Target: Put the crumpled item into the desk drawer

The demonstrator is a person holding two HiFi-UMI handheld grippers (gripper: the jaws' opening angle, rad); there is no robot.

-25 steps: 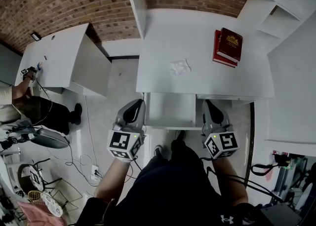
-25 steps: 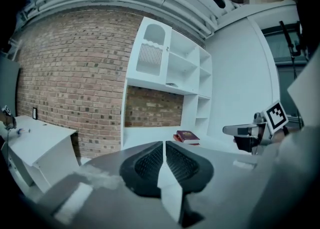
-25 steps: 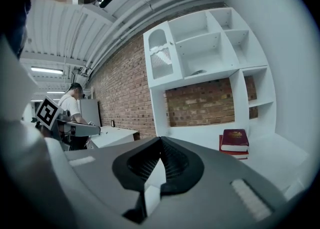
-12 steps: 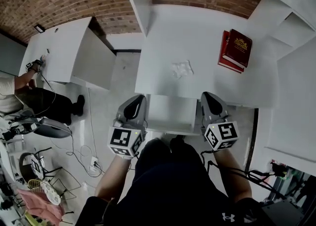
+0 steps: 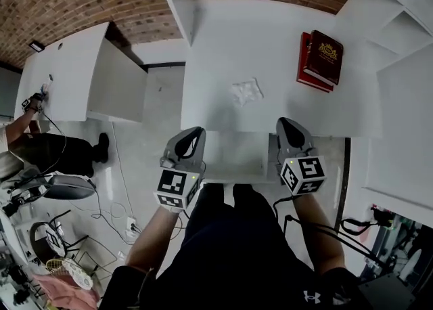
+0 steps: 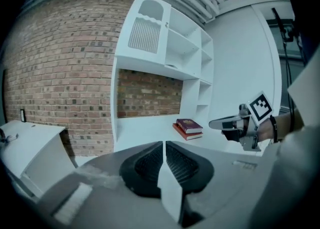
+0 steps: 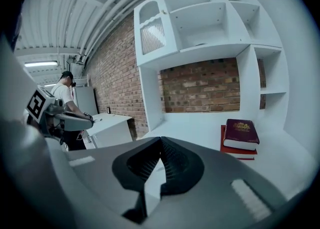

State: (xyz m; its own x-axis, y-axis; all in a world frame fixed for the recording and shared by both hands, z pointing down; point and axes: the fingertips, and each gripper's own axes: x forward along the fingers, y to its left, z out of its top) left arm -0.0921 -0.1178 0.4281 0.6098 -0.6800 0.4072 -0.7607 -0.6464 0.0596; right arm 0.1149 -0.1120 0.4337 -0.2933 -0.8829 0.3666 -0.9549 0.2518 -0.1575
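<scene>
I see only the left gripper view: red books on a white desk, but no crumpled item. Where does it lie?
Observer: In the head view the crumpled item lies on the desk top, left of the books and apart from them.
Operator: Is the drawer open?
Observer: Yes. The head view shows the drawer pulled out from under the desk's front edge, between the two grippers.
Operator: From the side I cannot judge the right tongs. Do they hold anything?
Observer: No. In the right gripper view the right tongs are closed together, with nothing between them.
</scene>
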